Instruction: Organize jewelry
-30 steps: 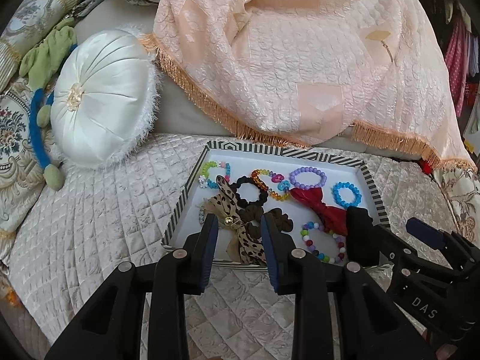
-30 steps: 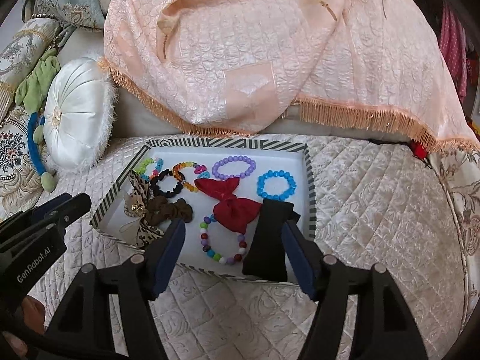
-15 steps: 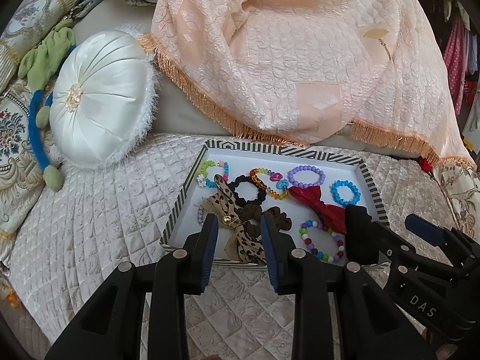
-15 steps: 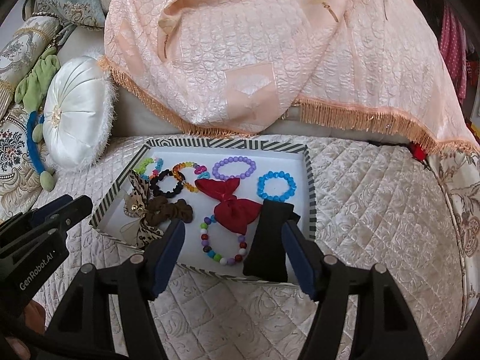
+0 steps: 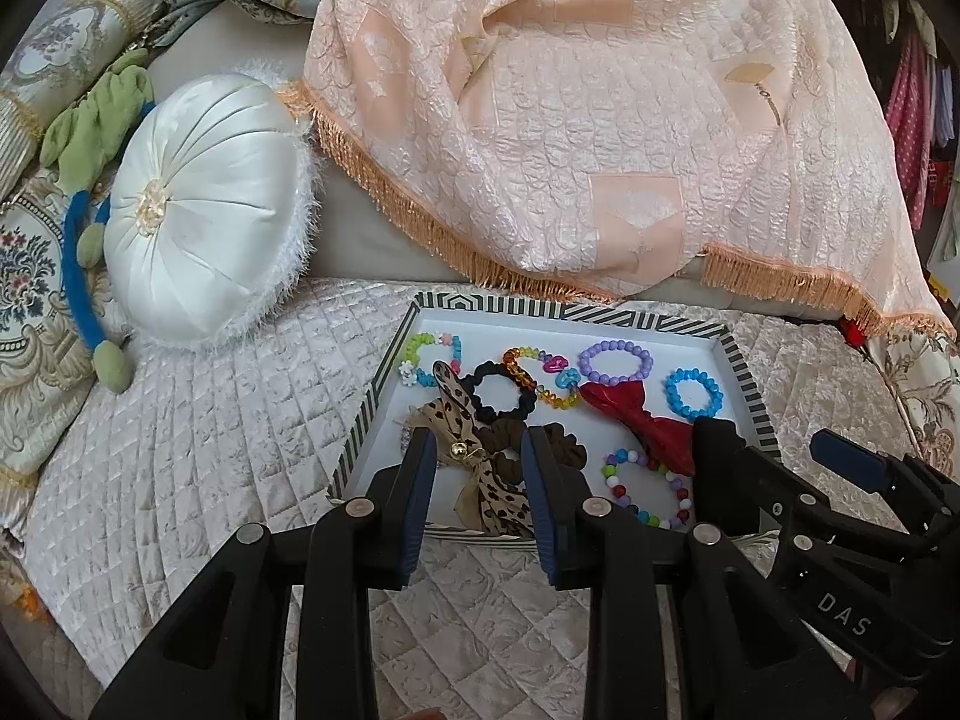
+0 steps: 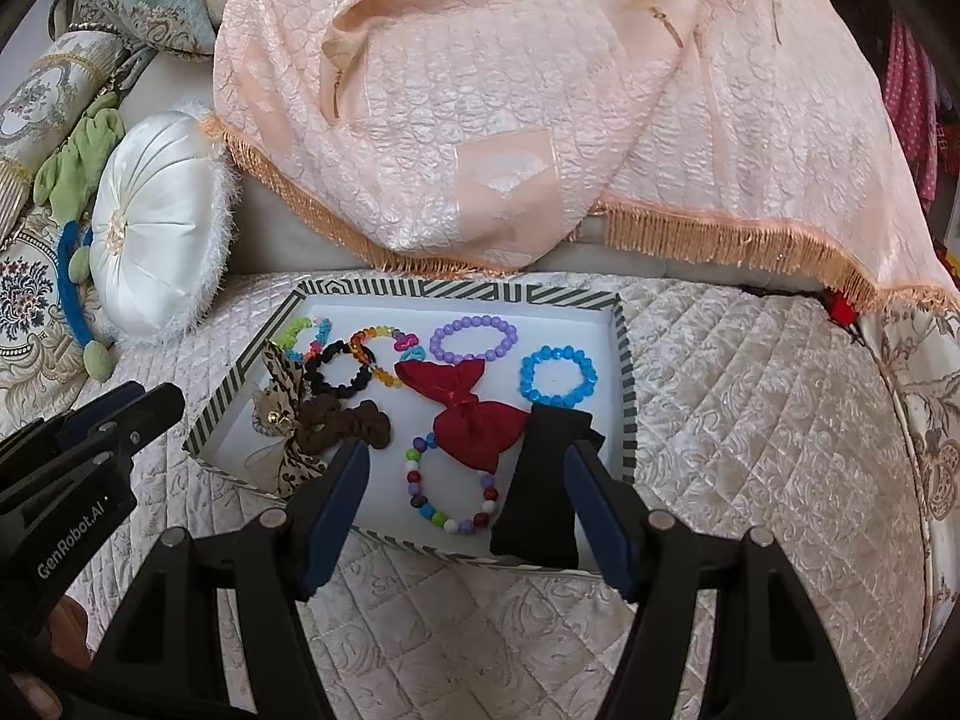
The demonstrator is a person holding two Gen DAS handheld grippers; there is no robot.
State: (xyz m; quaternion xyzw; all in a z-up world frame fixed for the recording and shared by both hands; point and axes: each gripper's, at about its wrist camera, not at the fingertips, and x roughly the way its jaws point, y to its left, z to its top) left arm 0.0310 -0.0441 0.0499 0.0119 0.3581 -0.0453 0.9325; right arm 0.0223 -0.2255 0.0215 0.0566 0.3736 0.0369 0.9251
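On the quilted seat, left wrist view: striped tray holds all the jewelry in sight; left gripper hovers at the tray's near edge, fingers apart and empty, framing the leopard-print bow with the brown scrunchie just beside and partly under it. Black scrunchie, amber bead bracelet and green-blue bracelet overlap toward the far left; purple bracelet and blue bracelet lie separate. Right wrist view: right gripper also has its fingers apart and holds nothing; a black fabric piece lies against the inner face of its right finger, and whether it rests in the tray or hangs over the rim I cannot tell. Red bow touches the multicolour bracelet, which sits between the fingers. Judgement: the scene fits either sorting under way or pieces already gathered in the tray. If a piece is lifted, take it at a free edge, away from overlaps, close slowly on soft fabric, and lift straight up so neighbours are not dragged; beads may roll from a shallow pinch.
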